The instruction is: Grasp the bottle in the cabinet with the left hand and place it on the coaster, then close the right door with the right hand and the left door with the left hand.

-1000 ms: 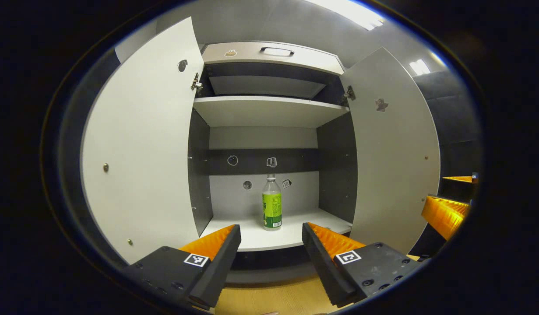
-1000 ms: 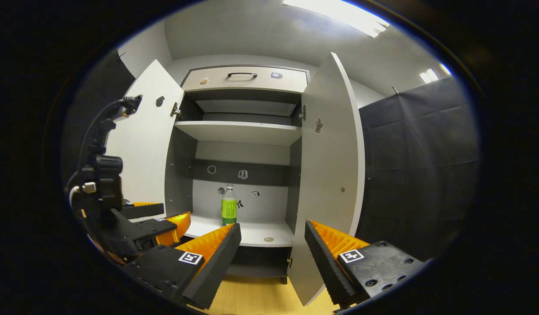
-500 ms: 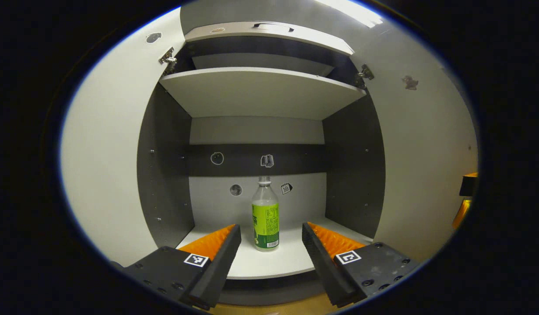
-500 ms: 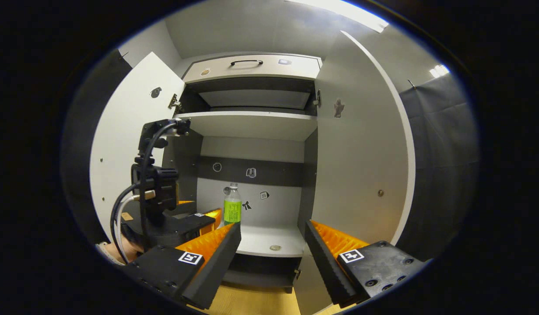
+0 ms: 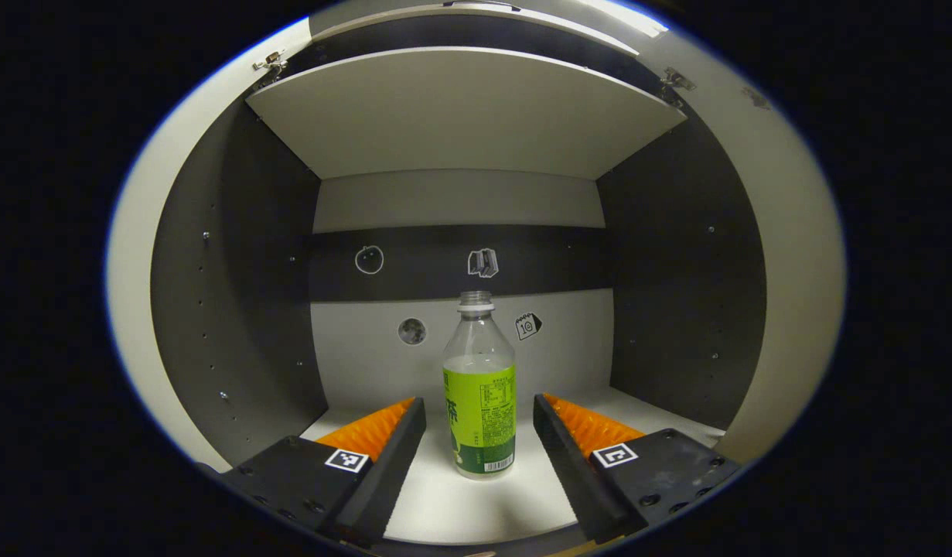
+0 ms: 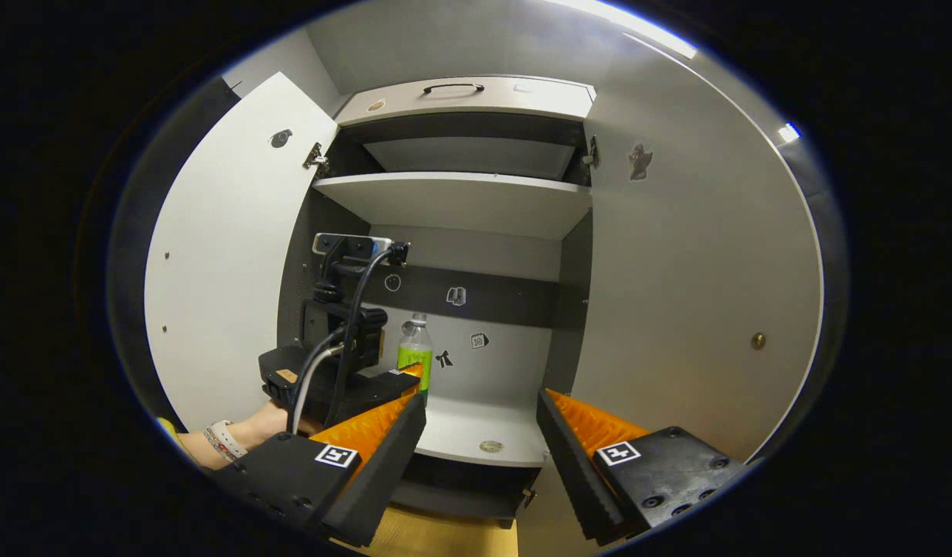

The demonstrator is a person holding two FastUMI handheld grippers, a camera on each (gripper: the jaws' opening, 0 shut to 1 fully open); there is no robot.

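Both tongs gape wide: left gripper straddles the bottle untouched, right gripper hangs outside, coaster sitting on shelf edge.

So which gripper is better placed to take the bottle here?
The left. In the left gripper view the bottle stands upright on the cabinet shelf, centred ahead of the open left gripper. The right gripper is open too but sits outside the cabinet, with the bottle off to its left.
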